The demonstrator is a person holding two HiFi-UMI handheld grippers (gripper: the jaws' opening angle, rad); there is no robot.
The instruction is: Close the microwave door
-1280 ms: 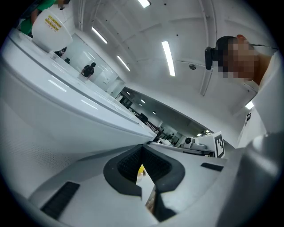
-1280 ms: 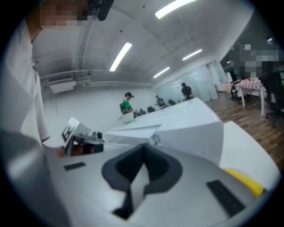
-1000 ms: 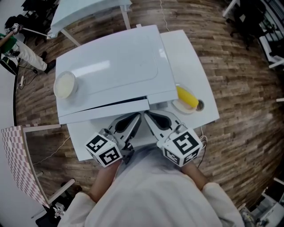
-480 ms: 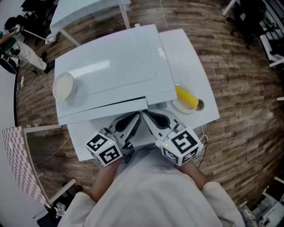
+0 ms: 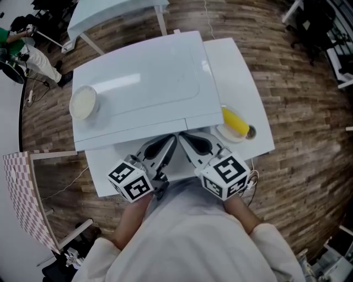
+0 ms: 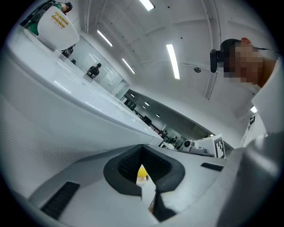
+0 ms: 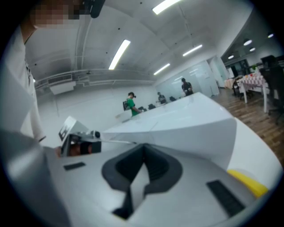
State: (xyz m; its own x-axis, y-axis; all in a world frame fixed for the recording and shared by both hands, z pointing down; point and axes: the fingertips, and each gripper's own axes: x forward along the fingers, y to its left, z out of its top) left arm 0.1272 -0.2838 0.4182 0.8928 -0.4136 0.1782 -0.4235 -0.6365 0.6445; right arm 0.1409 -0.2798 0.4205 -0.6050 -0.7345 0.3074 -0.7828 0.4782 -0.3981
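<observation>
The white microwave [image 5: 138,91] stands on a white table [image 5: 237,66]; I look down on its top. Its door front [image 5: 132,139] runs along the near edge, and I cannot tell whether it is fully closed. My left gripper [image 5: 172,139] and right gripper [image 5: 182,136] sit side by side in front of the door, their tips meeting near its right end. Both are shut with nothing between the jaws. The left gripper [image 6: 142,147] view shows the microwave wall [image 6: 57,119] close at the left. The right gripper [image 7: 143,148] view shows the microwave body [image 7: 186,128] ahead.
A yellow object [image 5: 234,122] lies on a small white plate [image 5: 223,132] right of the microwave, also visible as the yellow object [image 7: 248,182]. A white round bowl [image 5: 84,102] rests on the microwave top. A checkered frame [image 5: 22,193] stands at left; a second table [image 5: 110,11] lies beyond.
The dark slit along the door's top edge has thinned. Both grippers stay pressed together at the door front, barely moved. The view has shifted slightly.
</observation>
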